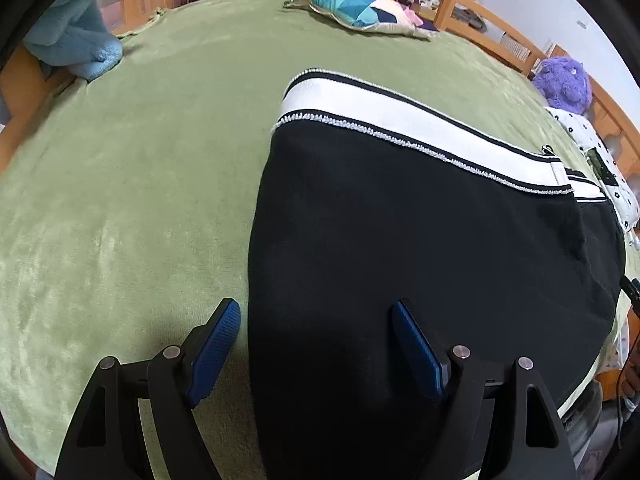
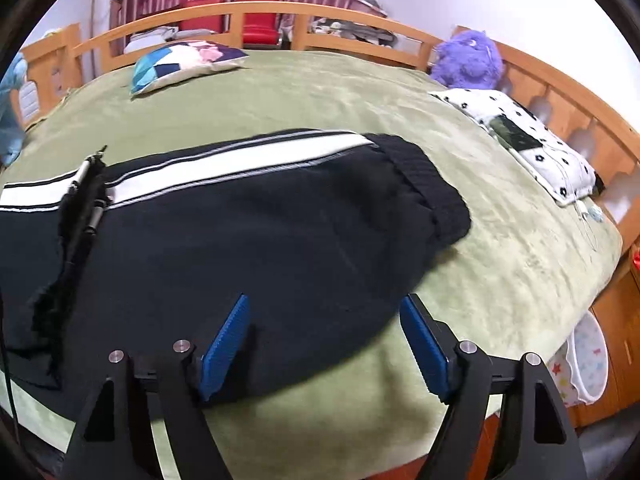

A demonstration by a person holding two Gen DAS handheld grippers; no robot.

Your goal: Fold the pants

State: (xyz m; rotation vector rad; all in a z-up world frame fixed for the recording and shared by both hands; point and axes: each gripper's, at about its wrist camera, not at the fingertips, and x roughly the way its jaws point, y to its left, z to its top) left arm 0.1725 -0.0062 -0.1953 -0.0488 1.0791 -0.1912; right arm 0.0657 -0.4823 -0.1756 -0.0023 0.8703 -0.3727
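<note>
Black pants (image 1: 420, 240) with a white side stripe (image 1: 400, 120) lie flat on the green bed cover (image 1: 140, 160). My left gripper (image 1: 316, 344) is open, just above the pants' left end near the front edge, one finger over the cover, one over the cloth. In the right wrist view the pants (image 2: 240, 232) show their ribbed waistband (image 2: 432, 188) at the right. My right gripper (image 2: 326, 340) is open and empty, low over the near edge of the pants at the waist end.
A patterned cushion (image 1: 360, 8) lies at the back. A purple plush toy (image 2: 468, 60) and a dotted white pillow (image 2: 520, 140) are at the right. A blue towel (image 1: 72, 32) hangs at the left. A wooden rail (image 2: 280, 12) rings the bed.
</note>
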